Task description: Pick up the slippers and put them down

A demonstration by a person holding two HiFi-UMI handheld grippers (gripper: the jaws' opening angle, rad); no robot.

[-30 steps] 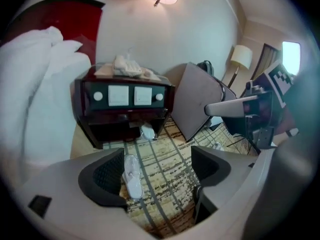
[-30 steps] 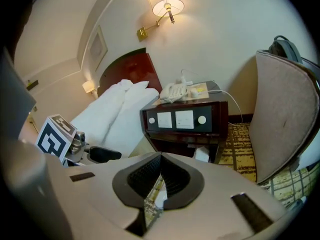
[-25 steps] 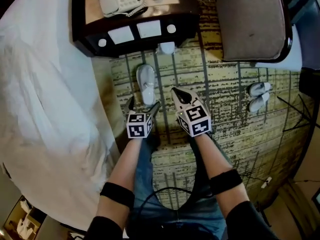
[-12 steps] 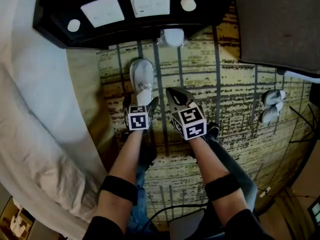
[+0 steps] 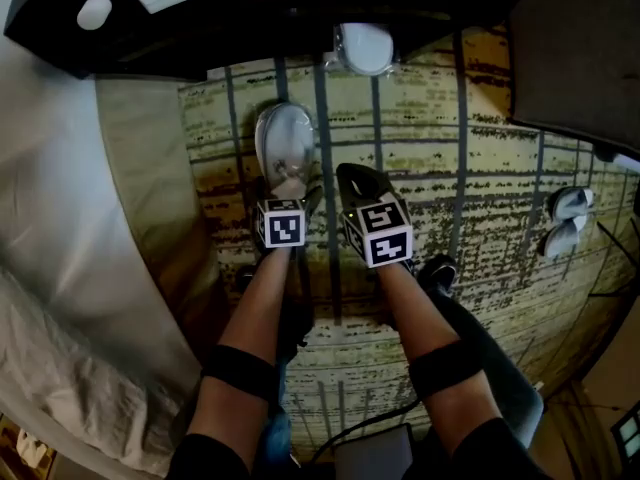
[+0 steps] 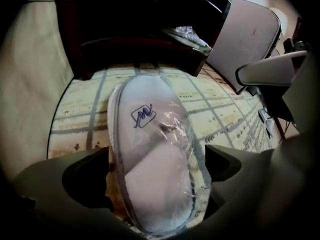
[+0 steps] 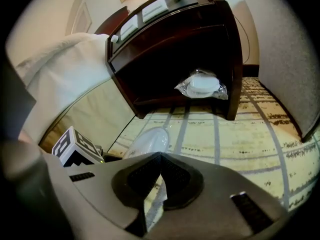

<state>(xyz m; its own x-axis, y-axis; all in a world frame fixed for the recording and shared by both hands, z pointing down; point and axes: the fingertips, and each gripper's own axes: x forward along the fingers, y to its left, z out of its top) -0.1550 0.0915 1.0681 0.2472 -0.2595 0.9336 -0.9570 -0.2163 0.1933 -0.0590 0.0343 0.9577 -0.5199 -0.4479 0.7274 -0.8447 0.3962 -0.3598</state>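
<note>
One wrapped slipper (image 6: pixel 150 149), heel hidden between just-opened fingers (image 6: pixel 245 179) of left gripper (image 5: pixel 288 193)

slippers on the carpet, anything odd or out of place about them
Only their place: the slippers lie on the carpet in front of the nightstand, sealed in clear plastic, while a similar wrapped pack sits inside the nightstand's lower opening. No tear, spill or damage shows.
</note>
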